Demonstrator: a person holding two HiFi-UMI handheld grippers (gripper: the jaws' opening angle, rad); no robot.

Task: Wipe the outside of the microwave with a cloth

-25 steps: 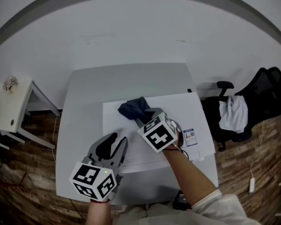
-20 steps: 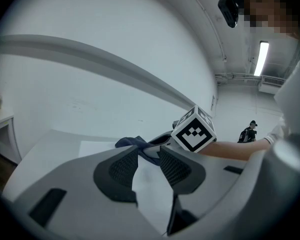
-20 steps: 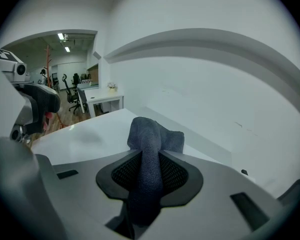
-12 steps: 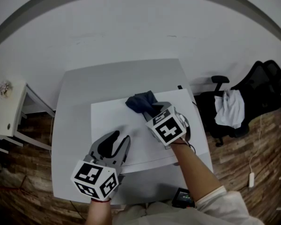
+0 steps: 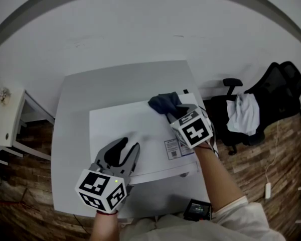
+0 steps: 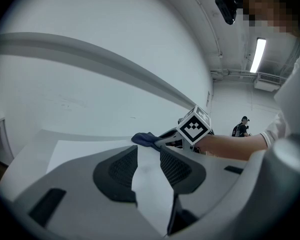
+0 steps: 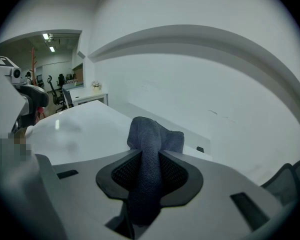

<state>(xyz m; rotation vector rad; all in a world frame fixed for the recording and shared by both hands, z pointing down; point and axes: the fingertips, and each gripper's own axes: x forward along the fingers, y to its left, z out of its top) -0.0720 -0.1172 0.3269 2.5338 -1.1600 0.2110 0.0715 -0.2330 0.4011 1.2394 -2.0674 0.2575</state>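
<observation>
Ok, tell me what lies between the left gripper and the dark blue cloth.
Head view: only bare white microwave top between left gripper and cloth.

A white boxy microwave [image 5: 125, 129] is set on a grey square table [image 5: 75, 109]. A dark soft cloth [image 5: 164, 103] is seen on the microwave's far right corner. A black office chair [image 5: 278, 92] is parked right of the microwave.

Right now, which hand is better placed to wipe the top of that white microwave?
The right. The right tongs are clamped on the dark blue cloth, already at the far corner of the white box-shaped microwave. The left tongs stand open and empty near its front edge.
</observation>
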